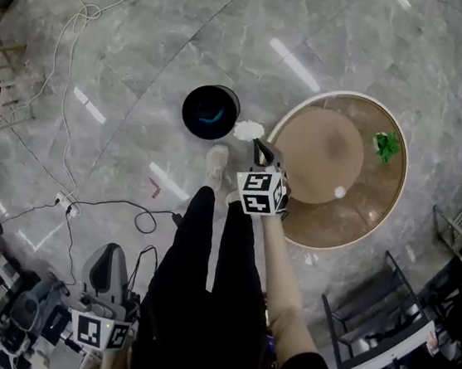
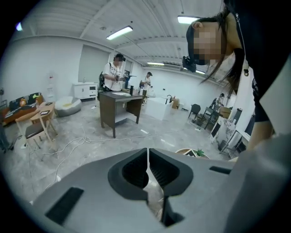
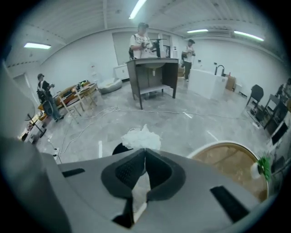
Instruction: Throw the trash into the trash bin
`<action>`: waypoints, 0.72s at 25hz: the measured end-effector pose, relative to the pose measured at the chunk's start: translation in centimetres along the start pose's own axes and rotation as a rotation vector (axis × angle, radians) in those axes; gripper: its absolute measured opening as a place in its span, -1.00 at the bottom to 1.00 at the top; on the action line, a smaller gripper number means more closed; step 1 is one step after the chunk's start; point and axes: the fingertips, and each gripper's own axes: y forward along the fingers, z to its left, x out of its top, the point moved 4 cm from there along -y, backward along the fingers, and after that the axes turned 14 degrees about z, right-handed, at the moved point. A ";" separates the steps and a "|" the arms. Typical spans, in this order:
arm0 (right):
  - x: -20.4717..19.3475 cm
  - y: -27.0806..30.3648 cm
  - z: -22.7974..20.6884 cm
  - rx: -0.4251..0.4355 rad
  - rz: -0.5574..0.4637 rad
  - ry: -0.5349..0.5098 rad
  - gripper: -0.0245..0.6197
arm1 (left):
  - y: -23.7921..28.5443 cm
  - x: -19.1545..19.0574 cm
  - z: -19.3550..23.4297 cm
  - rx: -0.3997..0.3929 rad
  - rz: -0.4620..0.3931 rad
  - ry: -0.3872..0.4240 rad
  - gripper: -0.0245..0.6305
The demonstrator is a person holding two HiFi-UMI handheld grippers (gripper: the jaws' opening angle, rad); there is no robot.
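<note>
Right gripper jaws pinched together on crumpled white tissue, wad sticking out past tips. In head view we see tissue held just beside black trash bin, between bin and round wooden table, not over opening. Left gripper jaws closed, nothing between them, low at wearer's left side. We note green leafy thing on table.

Right gripper reaches out over the grey floor with a white wad at its jaw tips, just beside the black bin and close to the round table edge. Left gripper hangs low at lower left, near loose cables. A green item lies on the table's far side.
</note>
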 end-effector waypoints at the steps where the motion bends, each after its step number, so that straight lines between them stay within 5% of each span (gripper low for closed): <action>1: 1.3 0.5 1.6 0.023 -0.007 -0.030 -0.89 | -0.3 -0.3 0.8 0.017 -0.002 -0.020 -0.87; 4: 4.2 1.8 6.0 0.076 -0.020 -0.121 -0.87 | -1.5 -1.6 2.7 0.068 0.004 -0.071 -0.87; 9: 6.2 2.6 9.6 0.131 0.008 -0.215 -0.58 | -2.5 -2.4 5.0 0.108 -0.016 -0.152 -0.87; 18: 4.8 -2.5 5.7 0.099 -0.011 -0.081 -0.61 | 0.0 0.4 3.7 -0.007 -0.051 -0.090 -0.87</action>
